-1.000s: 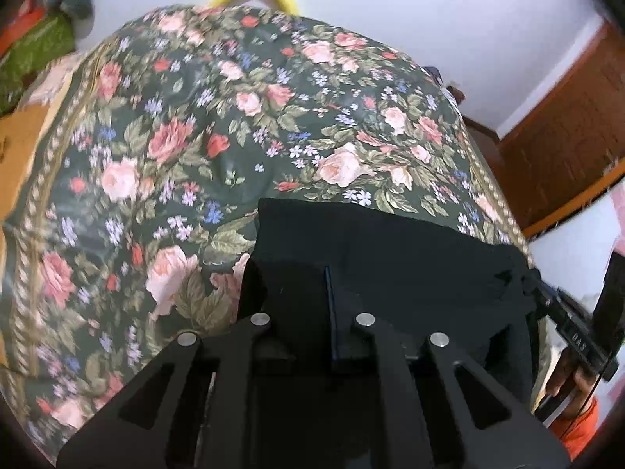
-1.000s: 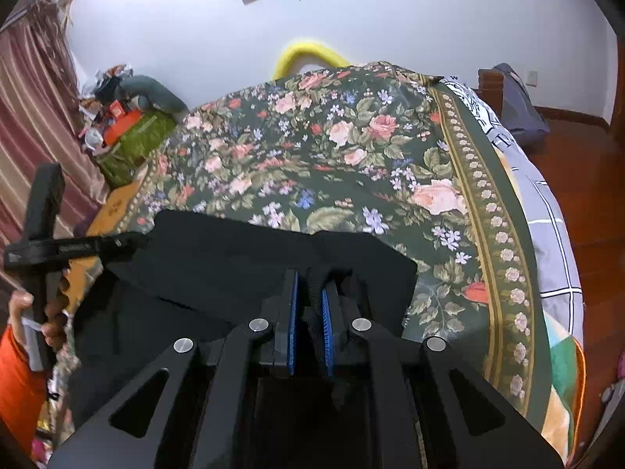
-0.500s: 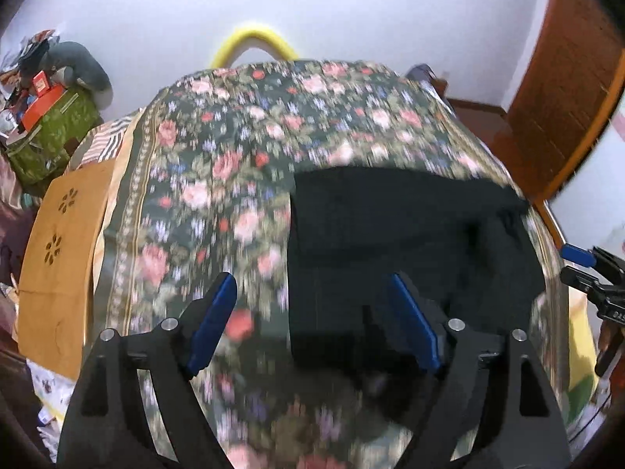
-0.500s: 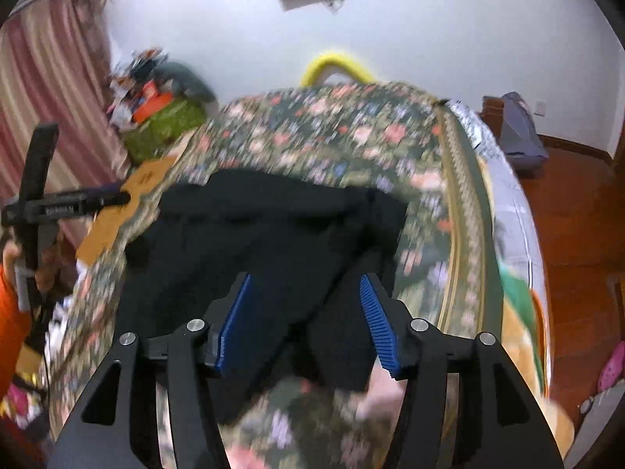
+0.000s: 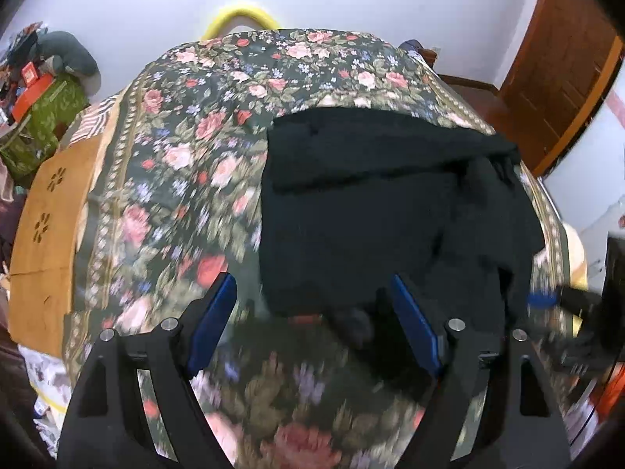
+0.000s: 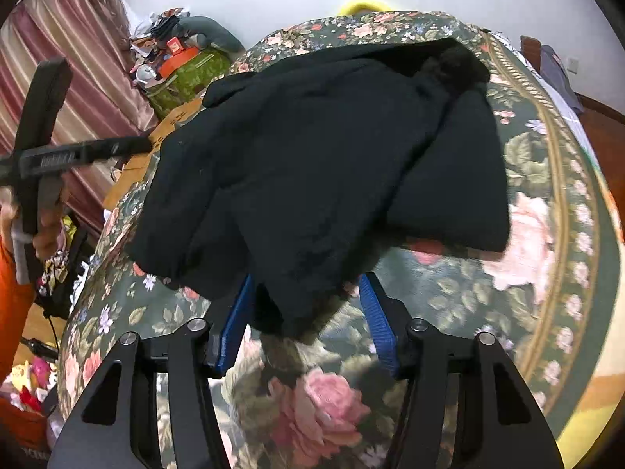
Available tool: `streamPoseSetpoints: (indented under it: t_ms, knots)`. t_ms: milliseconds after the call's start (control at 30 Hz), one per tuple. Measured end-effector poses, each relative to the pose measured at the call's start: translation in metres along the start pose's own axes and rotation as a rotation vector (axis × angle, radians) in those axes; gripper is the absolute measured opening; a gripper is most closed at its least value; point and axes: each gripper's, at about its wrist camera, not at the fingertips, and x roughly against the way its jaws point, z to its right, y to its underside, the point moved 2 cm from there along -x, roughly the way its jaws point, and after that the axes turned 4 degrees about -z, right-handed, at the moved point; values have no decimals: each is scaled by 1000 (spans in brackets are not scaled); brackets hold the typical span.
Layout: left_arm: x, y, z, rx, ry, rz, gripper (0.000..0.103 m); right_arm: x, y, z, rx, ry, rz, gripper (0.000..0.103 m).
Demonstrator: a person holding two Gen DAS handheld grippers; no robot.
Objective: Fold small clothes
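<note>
A black garment [image 5: 375, 203] lies folded over itself on the floral bedspread [image 5: 187, 179]. My left gripper [image 5: 312, 324] is open and empty, just short of the garment's near edge. In the right wrist view the same garment [image 6: 332, 148] fills the middle, its near corner lying between the open blue pads of my right gripper [image 6: 308, 320], which holds nothing. The left gripper's body [image 6: 50, 156] shows at the far left of the right wrist view, the right gripper's blurred tip [image 5: 547, 299] at the right of the left wrist view.
A wooden board [image 5: 47, 234] runs along the bed's left side. A green bag with clutter [image 6: 187, 74] and a striped curtain [image 6: 78, 62] stand beyond it. A wooden door [image 5: 562, 70] is at the right. A yellow hoop [image 5: 242, 19] rises behind the bed.
Both grippers, shut on the black garment a second ago, have opened, let it go and drawn back toward the bed's near edge. The garment now rests on the bedspread.
</note>
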Motion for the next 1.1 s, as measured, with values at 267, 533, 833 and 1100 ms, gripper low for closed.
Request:
streamPoseSetpoints:
  t_ms: [267, 533, 833, 1100]
  knots:
    - [-72, -74, 6, -22, -66, -70, 82, -3, 0, -1, 40, -21, 4, 13]
    - [-59, -142, -30, 156, -156, 30, 81, 10, -4, -18, 93, -67, 41, 6]
    - [7, -94, -51, 129, -80, 88, 82, 42, -56, -53, 173, -100, 142, 6]
    - [35, -19, -72, 101, -34, 80, 82, 31, -139, -77, 178, -62, 195, 6]
